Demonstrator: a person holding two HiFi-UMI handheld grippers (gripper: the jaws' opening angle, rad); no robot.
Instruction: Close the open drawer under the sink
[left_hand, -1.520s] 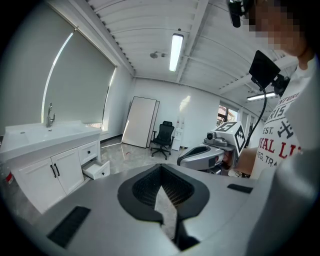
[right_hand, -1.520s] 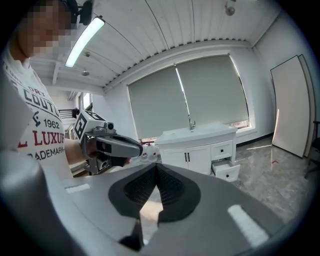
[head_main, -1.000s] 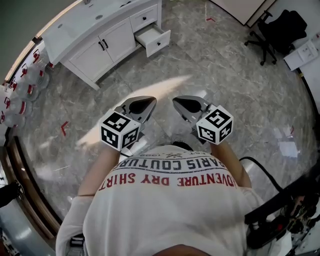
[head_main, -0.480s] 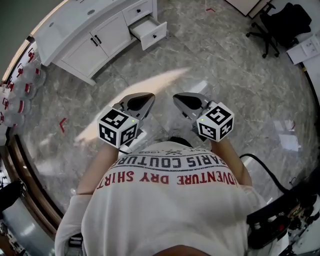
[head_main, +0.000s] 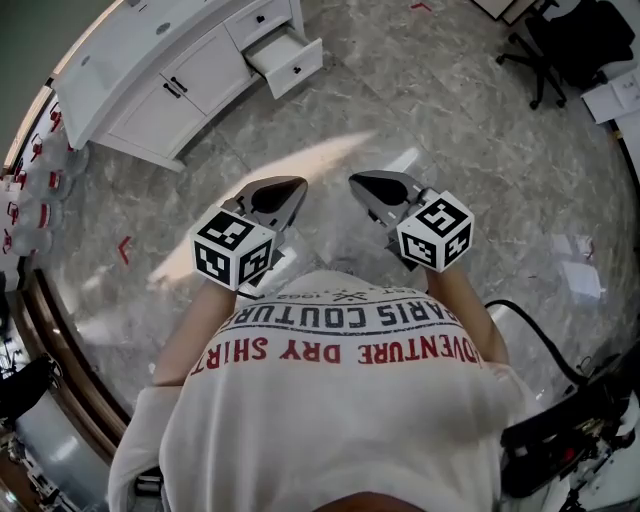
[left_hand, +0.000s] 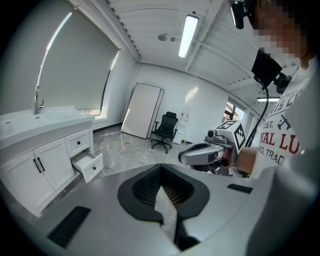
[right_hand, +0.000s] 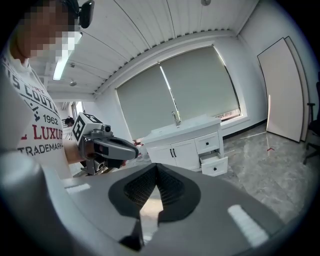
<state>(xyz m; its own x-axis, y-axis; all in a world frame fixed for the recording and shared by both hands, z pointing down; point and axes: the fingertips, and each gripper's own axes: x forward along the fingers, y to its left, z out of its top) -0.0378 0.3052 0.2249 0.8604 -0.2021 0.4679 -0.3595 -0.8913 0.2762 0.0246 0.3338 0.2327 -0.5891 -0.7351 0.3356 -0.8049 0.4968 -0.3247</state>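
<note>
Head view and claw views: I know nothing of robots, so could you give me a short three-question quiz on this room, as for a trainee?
1. True or false: the lower drawer of the sink cabinet is pushed shut.
2. What do the left claw and right claw hold? A: a cup. B: nothing, both are shut and empty. C: a bottle.
3. Fill in: at the head view's top right stands a black office ____.
Key: 1 false, it stands open. 2 B. 3 chair.
</note>
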